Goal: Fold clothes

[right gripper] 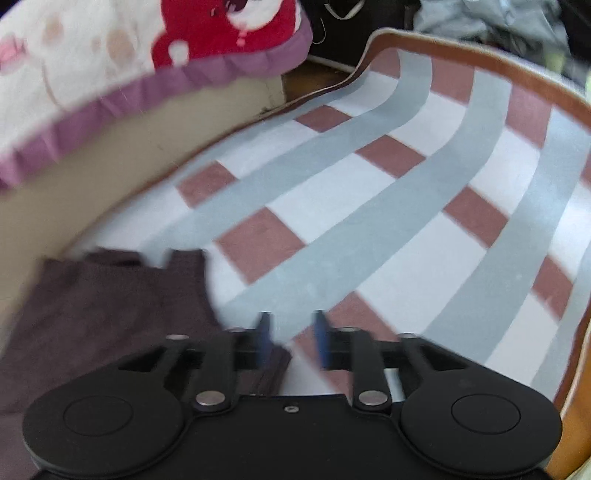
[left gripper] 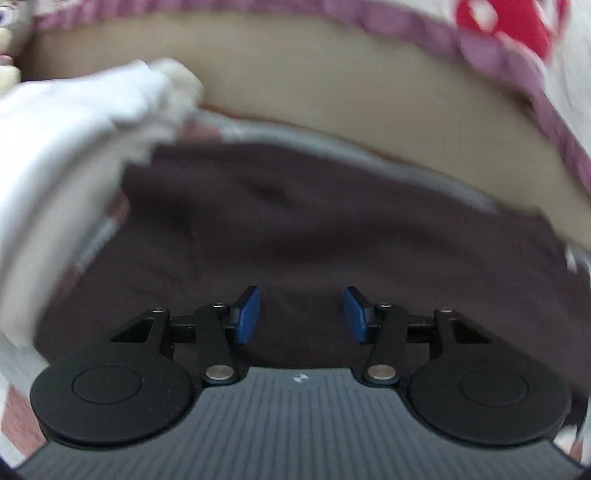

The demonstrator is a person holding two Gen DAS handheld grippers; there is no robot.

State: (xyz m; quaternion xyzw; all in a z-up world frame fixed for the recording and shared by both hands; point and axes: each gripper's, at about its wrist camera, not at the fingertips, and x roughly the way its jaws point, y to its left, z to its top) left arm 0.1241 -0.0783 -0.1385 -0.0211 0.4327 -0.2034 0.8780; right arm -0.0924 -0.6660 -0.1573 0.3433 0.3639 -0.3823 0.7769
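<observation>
A dark brown garment [left gripper: 314, 229] lies flat on a checked mat. My left gripper [left gripper: 302, 314] hovers just above it with its blue pads apart and nothing between them. A white garment [left gripper: 74, 147] lies bunched at the left, over the brown one's edge. In the right wrist view the brown garment [right gripper: 103, 314] is at the lower left. My right gripper [right gripper: 293, 339] is open and empty at the garment's right edge, over the mat. Both views are blurred by motion.
The mat [right gripper: 369, 192] has grey stripes with white and reddish squares and an orange-brown border. A beige bed side [left gripper: 332, 85] with a purple-frilled cover [right gripper: 110, 44] runs along the far side. A pile of dark and grey clothes [right gripper: 480, 18] lies beyond the mat.
</observation>
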